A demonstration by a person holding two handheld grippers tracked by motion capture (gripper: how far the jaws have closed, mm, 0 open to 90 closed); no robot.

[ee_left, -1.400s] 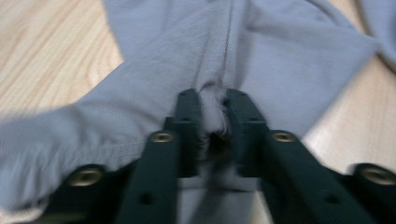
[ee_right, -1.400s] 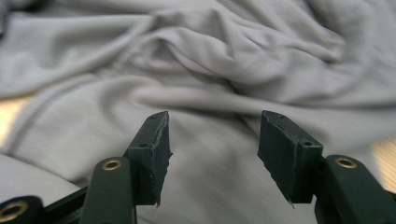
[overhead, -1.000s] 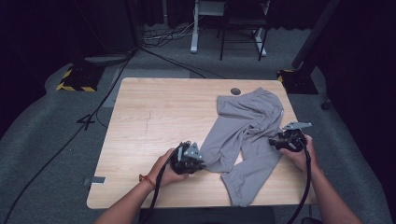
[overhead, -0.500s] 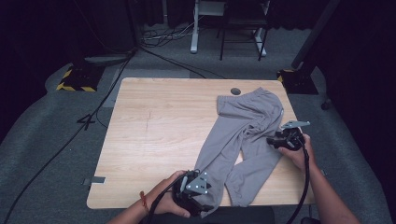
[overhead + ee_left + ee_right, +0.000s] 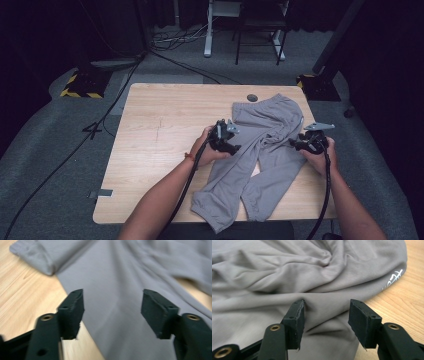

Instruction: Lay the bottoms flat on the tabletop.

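Between my open left tongs (image 5: pixel 112 312) lie the grey pants (image 5: pixel 260 155); my open right tongs (image 5: pixel 325 320) wait at their side to smooth them.

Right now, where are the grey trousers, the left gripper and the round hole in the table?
grey trousers (image 5: pixel 280 165): high view, on the right leg.
left gripper (image 5: pixel 235 140): high view, between its fingertips, over the cloth.
round hole (image 5: pixel 252 97): high view, on its dark middle, beside the waistband.

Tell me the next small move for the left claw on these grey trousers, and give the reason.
Probably lower the left claw and close it on the grey trousers. Its jaws, which have just been closing a little, stand apart over flat cloth with nothing pinched between them. The right claw is also open at the opposite edge, so no fabric is held.
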